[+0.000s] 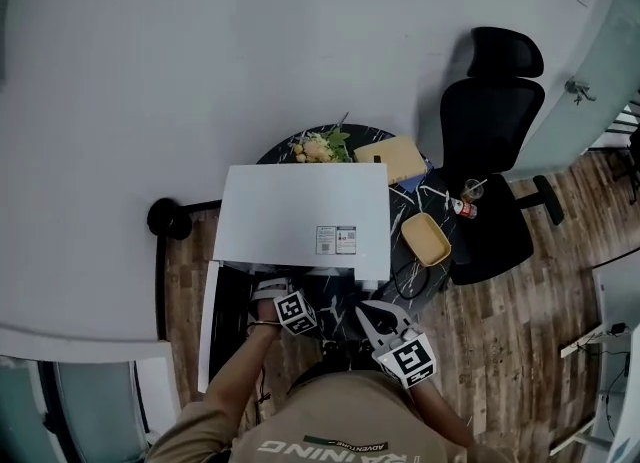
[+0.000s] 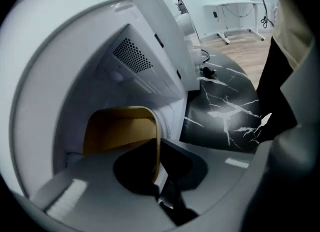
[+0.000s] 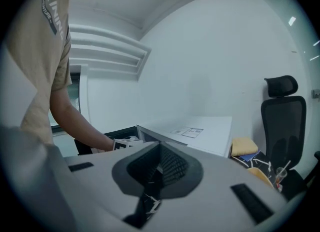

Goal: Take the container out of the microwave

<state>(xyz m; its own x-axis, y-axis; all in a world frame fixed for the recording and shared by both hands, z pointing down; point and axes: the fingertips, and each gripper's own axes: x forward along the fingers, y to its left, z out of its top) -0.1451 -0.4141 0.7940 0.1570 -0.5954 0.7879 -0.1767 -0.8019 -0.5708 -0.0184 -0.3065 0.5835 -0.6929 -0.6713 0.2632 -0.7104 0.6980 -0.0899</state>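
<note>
Both fingers of the left gripper [image 2: 158, 183] clamp the container [image 2: 120, 128] rim inside the microwave [image 2: 135, 55]; right gripper [image 3: 159, 168] fingers together, empty.

I get flat, even light on the head view, but both gripper views bend into black corners, the left one dim and smeared inside the microwave [image 2: 125, 65], the container [image 2: 120, 131] half in shadow.

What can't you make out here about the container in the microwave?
Head view: the microwave's top hides the yellow container and the tips of the left gripper.
Left gripper view: the gripper's own body covers the container's floor, so contents unknown.
Head view: print on the microwave's two labels is too small to read.
</note>
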